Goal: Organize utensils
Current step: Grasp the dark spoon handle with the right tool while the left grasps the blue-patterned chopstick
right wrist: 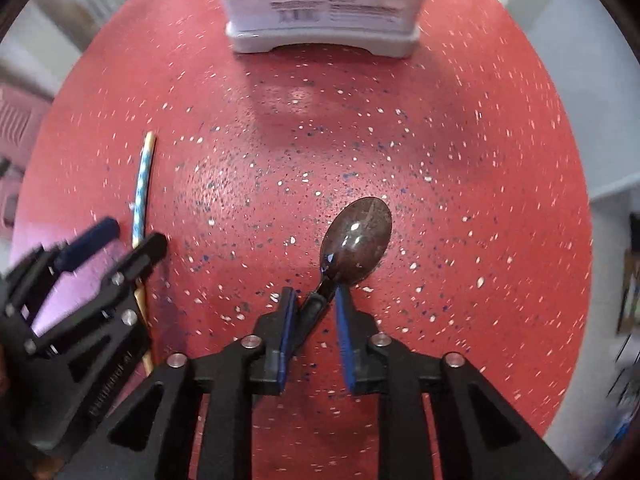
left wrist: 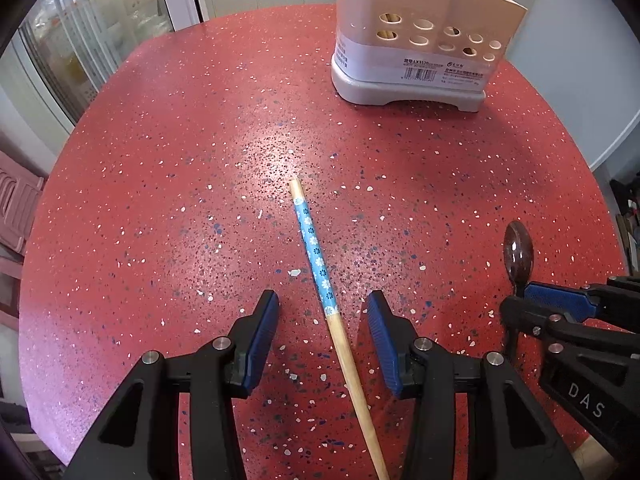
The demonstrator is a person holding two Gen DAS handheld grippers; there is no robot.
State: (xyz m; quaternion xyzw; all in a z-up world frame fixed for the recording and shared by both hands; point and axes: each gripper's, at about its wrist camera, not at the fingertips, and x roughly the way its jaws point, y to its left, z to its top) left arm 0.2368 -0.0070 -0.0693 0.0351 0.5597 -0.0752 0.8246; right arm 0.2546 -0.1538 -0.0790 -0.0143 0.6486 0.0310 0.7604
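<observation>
A wooden chopstick (left wrist: 320, 272) with a blue flowered band lies on the red speckled table (left wrist: 160, 200). My left gripper (left wrist: 323, 310) is open, its fingers on either side of the chopstick, apart from it. A dark brown spoon (right wrist: 358, 240) lies bowl-forward on the table. My right gripper (right wrist: 313, 300) is nearly closed around the spoon's handle. The spoon (left wrist: 518, 254) and right gripper (left wrist: 532, 300) also show in the left wrist view; the chopstick (right wrist: 142, 192) and left gripper (right wrist: 128, 236) show in the right wrist view.
A cream perforated utensil holder (left wrist: 416, 40) on a grey base stands at the table's far side, also in the right wrist view (right wrist: 320, 0). Glass doors and a pink crate (left wrist: 16, 208) lie beyond the table's left edge.
</observation>
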